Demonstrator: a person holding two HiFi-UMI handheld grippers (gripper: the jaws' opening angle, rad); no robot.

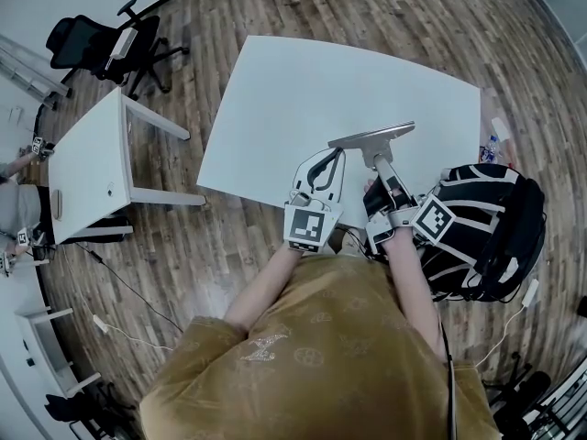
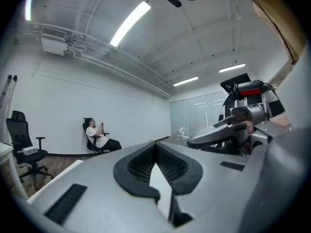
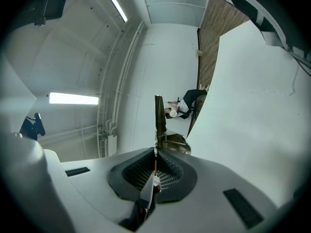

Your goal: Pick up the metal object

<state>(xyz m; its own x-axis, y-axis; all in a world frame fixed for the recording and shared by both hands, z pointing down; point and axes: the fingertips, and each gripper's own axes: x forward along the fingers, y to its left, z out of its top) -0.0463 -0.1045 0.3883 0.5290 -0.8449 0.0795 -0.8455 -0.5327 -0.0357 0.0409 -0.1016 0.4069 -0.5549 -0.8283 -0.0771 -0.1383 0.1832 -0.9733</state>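
Above the table (image 1: 275, 90), right gripper (image 1: 381, 168) fingers clamp the metal object (image 1: 371, 137); left gripper (image 1: 323, 168) fingers closed, empty. Best to grip firm, lift level.

Bright, even light; strong fisheye bend.
Ceiling strip light (image 2: 130, 23) glares at 11 o'clock in the left gripper view; dark vignette rings both gripper views; the left gripper (image 2: 155, 147) blurs at 6 o'clock.

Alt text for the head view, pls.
From above, a person in a mustard shirt holds the right gripper shut on a flat metal object over the near edge of a white table. The left gripper is beside it, shut and empty. A wood floor surrounds the table.
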